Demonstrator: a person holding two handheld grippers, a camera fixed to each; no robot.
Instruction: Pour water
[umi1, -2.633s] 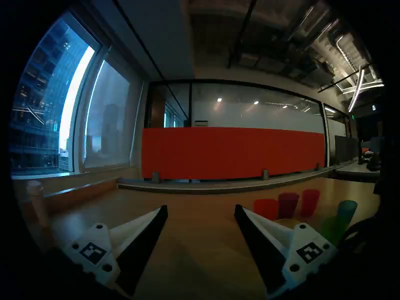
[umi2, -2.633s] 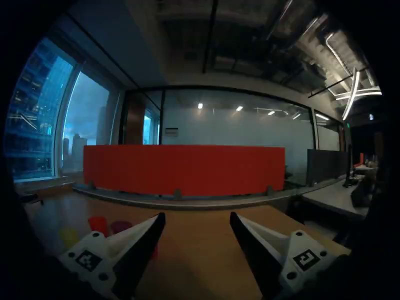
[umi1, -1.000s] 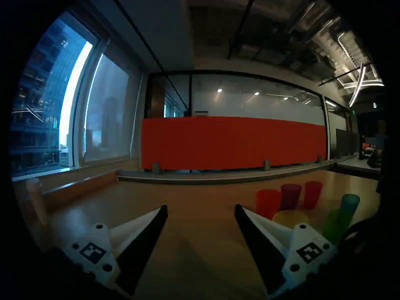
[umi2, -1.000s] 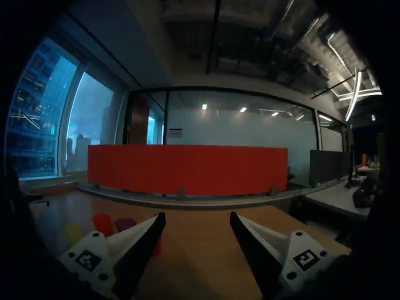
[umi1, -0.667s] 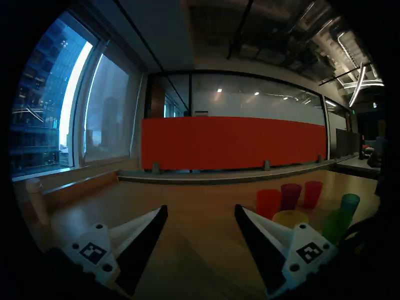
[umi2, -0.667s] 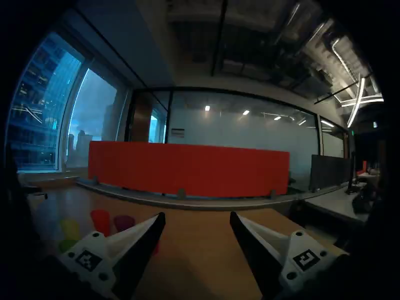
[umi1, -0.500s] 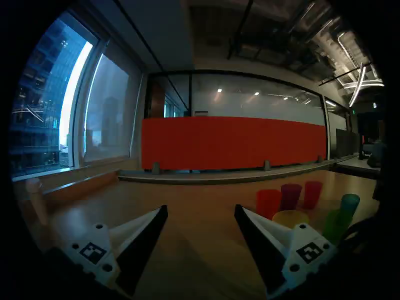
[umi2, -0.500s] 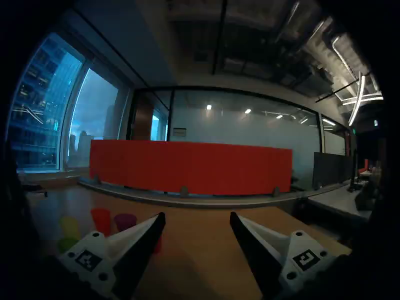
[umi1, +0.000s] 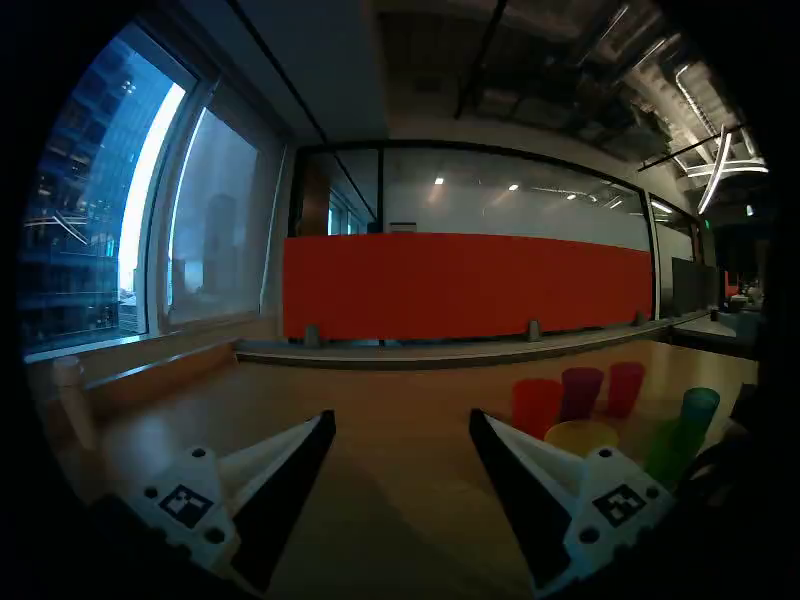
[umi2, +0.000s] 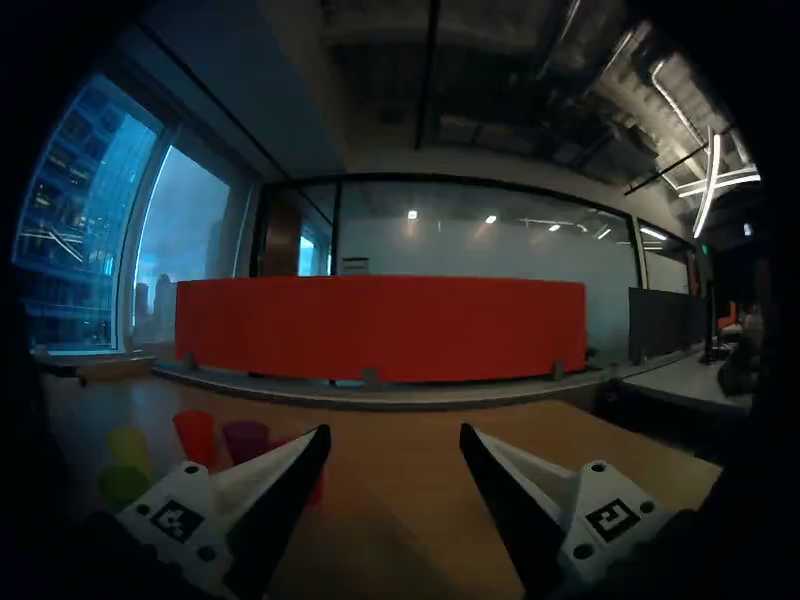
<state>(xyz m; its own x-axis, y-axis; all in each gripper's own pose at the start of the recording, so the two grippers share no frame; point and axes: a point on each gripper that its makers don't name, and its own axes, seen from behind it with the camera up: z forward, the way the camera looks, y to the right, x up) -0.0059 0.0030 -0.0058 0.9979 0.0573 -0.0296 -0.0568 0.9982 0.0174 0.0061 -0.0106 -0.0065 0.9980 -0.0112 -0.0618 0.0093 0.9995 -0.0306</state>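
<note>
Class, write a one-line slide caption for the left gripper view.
Open hand-held gripper over a wooden table, coloured cups at image right, red partition behind.

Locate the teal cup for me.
In the left gripper view, the teal cup stands at the far right on the wooden table, just beyond the green cup and right of the yellow cup.

Six plastic cups, all upright, grouped fwd-right of left gripper, past its right finger. Back row L-R: orange cup, purple cup, red cup. Yellow cup is nearest the finger. Green cup and teal cup are farthest right. Group lies fwd-left of right gripper.
</note>
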